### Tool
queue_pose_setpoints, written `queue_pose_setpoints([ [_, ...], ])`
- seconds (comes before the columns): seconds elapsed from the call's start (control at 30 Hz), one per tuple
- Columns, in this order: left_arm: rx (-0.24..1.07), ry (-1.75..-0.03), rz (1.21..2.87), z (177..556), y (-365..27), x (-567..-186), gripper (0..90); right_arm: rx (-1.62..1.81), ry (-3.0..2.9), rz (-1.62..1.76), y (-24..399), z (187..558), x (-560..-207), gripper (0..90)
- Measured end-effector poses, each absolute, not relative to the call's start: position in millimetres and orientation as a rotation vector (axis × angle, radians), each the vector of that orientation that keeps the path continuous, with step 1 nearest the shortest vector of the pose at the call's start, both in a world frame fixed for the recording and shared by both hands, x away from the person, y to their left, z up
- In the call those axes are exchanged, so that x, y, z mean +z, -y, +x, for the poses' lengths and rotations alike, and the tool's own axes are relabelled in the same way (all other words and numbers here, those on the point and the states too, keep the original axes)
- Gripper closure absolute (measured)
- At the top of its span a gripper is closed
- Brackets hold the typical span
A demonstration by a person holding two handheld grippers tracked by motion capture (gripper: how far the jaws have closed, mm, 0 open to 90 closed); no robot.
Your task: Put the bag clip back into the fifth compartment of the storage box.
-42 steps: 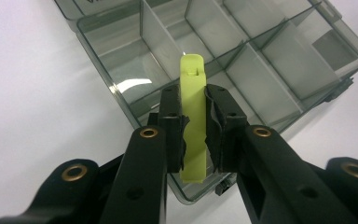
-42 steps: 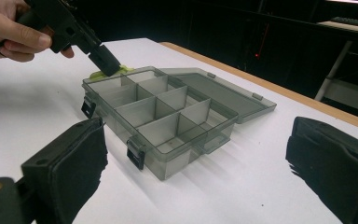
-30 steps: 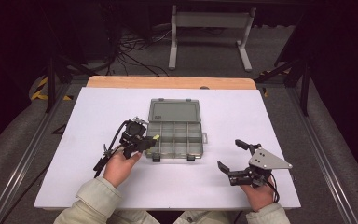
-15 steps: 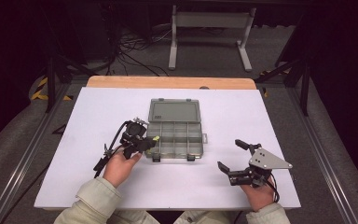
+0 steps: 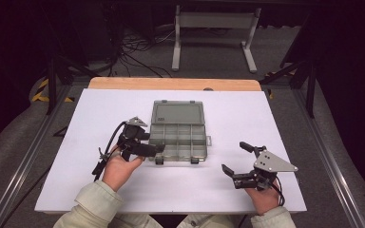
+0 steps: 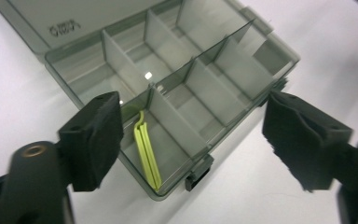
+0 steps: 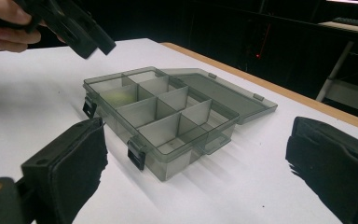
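Smoky-grey plastic organiser box [image 5: 178, 137] lies open at mid-frame on the white tabletop [image 5: 266, 123]; its lid's moulded writing is unreadable. Yellow tweezers [image 6: 147, 154] lie in its lower-left compartment. Left gripper [image 6: 191, 135] fingers have just opened, holding nothing. Right gripper [image 5: 235, 161], lower right, fingers spread, unmoved.
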State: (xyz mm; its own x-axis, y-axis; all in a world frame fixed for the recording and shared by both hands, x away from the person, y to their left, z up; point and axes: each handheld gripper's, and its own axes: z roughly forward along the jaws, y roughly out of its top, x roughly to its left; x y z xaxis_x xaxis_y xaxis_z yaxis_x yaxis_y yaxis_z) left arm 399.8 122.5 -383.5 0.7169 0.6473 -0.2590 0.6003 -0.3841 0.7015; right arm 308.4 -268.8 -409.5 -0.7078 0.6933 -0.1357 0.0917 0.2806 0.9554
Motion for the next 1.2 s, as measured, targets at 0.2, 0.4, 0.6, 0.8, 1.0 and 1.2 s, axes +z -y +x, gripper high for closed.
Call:
queue_pose_setpoints([
  [0.2, 0.043, -0.895, 2.044, 394, -129, -374, 9.0, 1.447, -2.013, 0.701, 269, 309, -409, 5.0],
  [0.4, 0.107, -0.851, 2.053, 384, -131, -366, 3.9, 1.449, -2.012, 0.701, 269, 308, -409, 5.0],
  [0.6, 0.159, -0.780, 2.042, 370, -139, -359, 0.5, 1.459, -2.006, 0.698, 269, 308, -408, 5.0],
  [0.8, 0.223, -0.718, 1.978, 353, -157, -354, 0.5, 1.462, -1.998, 0.693, 270, 308, -407, 4.9],
  [1.0, 0.262, -0.686, 1.925, 341, -171, -355, 0.6, 1.465, -1.991, 0.687, 271, 308, -406, 4.8],
  [1.2, 0.312, -0.670, 1.858, 329, -189, -361, 0.7, 1.464, -1.990, 0.686, 272, 307, -405, 4.6],
])
